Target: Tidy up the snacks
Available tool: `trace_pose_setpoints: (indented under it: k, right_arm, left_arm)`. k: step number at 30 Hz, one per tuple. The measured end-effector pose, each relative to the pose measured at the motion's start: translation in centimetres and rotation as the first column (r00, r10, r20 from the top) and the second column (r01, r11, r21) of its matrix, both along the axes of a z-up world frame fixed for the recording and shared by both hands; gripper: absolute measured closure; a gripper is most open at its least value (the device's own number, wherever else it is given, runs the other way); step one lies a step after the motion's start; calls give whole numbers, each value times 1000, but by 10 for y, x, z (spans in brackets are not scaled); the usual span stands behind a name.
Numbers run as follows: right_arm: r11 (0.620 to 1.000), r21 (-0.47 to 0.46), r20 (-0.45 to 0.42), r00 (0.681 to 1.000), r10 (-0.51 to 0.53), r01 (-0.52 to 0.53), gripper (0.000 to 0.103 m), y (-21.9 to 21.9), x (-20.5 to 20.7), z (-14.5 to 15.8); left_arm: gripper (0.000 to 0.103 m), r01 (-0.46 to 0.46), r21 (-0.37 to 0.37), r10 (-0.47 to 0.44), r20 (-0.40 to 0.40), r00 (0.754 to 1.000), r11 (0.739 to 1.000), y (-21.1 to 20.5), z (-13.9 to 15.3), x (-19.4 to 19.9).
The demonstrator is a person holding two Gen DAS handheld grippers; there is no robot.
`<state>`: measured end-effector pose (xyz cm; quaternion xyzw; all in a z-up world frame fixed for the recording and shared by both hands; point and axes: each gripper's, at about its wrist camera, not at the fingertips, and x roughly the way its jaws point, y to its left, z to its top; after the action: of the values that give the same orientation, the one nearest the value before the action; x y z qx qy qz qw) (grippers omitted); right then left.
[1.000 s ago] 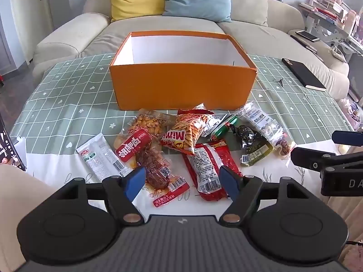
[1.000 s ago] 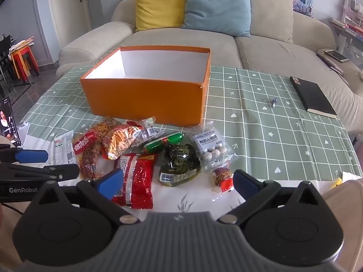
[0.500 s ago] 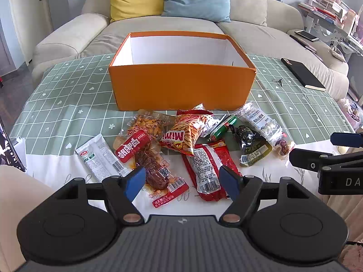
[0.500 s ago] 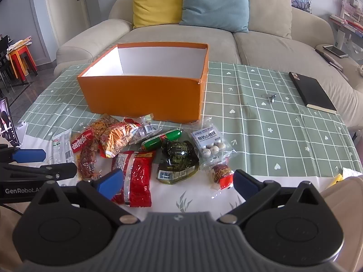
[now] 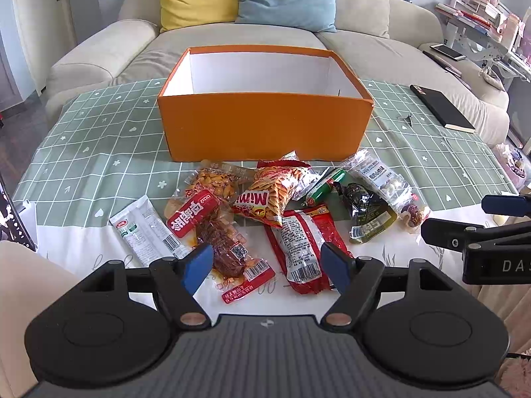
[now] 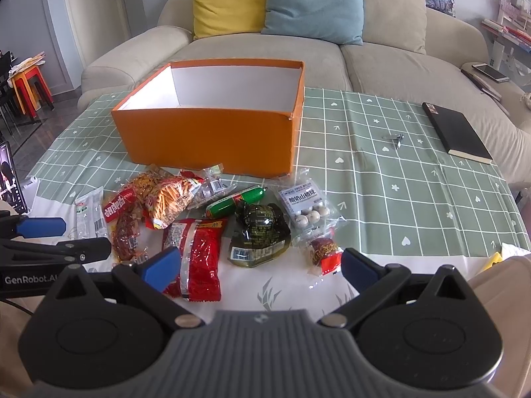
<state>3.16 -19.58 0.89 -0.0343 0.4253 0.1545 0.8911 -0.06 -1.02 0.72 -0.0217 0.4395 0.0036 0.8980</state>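
Orange cardboard box (image 5: 264,126) sits open-topped on the tabletop (image 5: 83,152), which wears a green checked cloth, and from here only its white inner walls show. All the snacks are piled right in front of it, none held. From the left wrist view: a white sachet (image 5: 146,229) out at 9 o'clock of the pile, the Mimi chips bag (image 5: 268,195) in the middle, a red packet (image 5: 303,248) at its 6 o'clock, and a chili meat pack (image 5: 219,235) lying between the sachet and the red packet. Off toward 3 o'clock there's a green sausage (image 6: 235,201), a dark olive pouch (image 6: 260,235) and a clear bag of white balls (image 6: 307,209).

Left claw (image 5: 265,267) is spread wide, hovering low over the meat pack and red packet, gripping nothing. Right claw (image 6: 260,265) is spread too, hanging empty just short of the olive pouch.

A black notebook (image 6: 456,132) lies well apart at 2 o'clock, near the beige sofa (image 6: 398,53).
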Motion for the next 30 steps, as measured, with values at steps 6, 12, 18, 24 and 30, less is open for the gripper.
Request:
trace_pose_setpoints:
  k: [6,12,18,24,30]
  right_arm:
    - [1000,0,0,1000,1,-1,4,0,0,0]
    - [1000,0,-1,1000,0,0,4,0,0,0]
    - [1000,0,-1,1000,0,0,4,0,0,0]
    - [1000,0,-3,1000,-1,1,4,-1,-1,-1]
    - [1000,0,-5,1000,-1,1,4,-1,0,-2]
  left_arm:
    - [17,1,0,-1,0,1000,1000,1,-2,2]
    - [17,2,-1,-2,0,1000,1000,2,-3,2]
    - [17,2,-1,-2,-1,1000,1000,2,-3,2]
    - [17,3,-1,-3,-1,1000,1000,2,-3,2]
    - [17,3,0,-3,-1,1000,1000,2,-3,2]
